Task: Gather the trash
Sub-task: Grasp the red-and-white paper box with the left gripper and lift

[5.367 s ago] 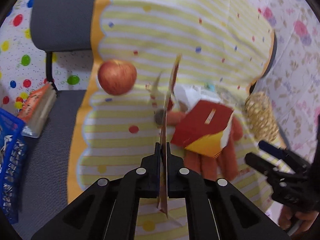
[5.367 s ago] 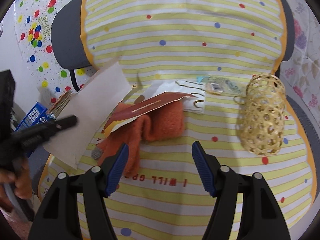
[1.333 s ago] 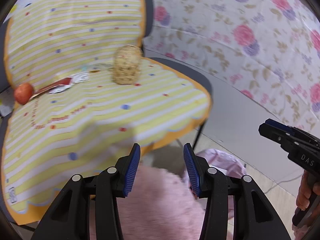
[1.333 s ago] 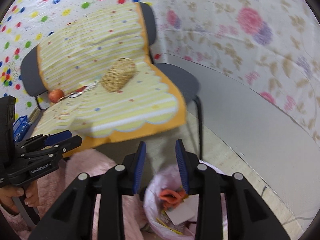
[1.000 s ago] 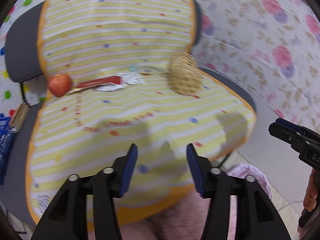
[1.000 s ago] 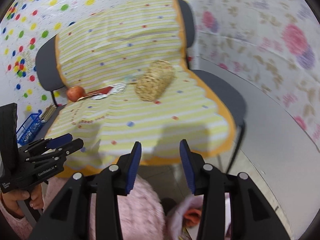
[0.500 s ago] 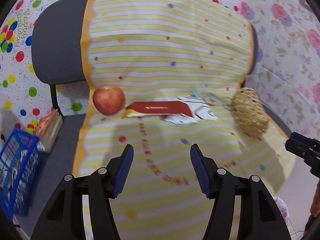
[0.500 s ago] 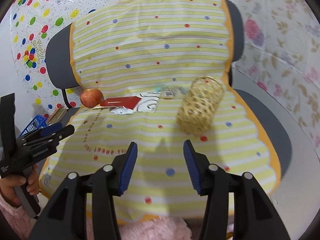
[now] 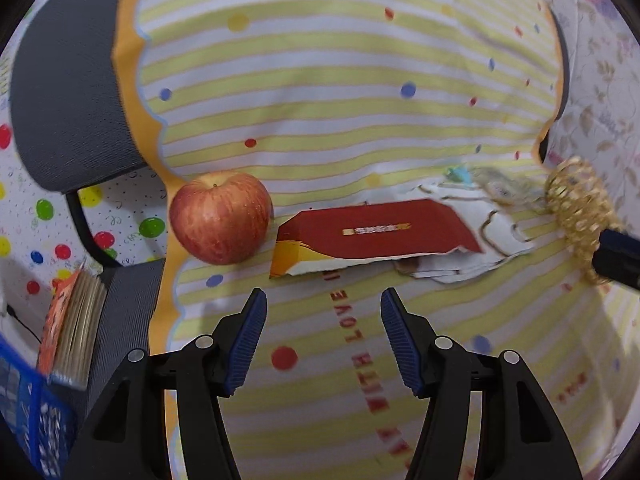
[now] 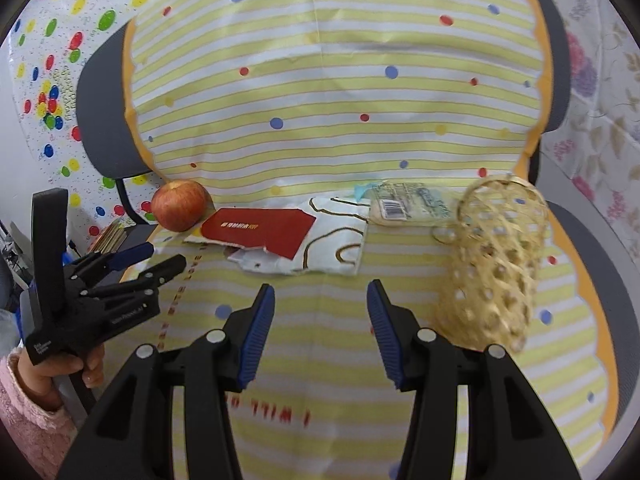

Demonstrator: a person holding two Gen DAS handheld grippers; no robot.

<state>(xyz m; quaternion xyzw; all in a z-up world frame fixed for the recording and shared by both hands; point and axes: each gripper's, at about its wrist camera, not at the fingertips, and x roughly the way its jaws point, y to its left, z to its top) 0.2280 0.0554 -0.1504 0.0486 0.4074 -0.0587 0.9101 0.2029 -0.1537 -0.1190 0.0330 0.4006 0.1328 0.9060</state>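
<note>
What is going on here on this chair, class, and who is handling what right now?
A person is collecting trash from a chair draped in a striped cloth. Both tools are open and empty: the left hand-held gripper faces the torn red paper packet, and the right hand-held gripper hovers in front of the white wrapper. Nothing is gripped at this moment. An apple sits left of the packet, a woven basket lies to the right, and a clear plastic packet lies behind the wrapper.

Torn red packet [image 9: 376,236] flat atop white wrapper [image 9: 492,240], beside apple [image 9: 220,218].
</note>
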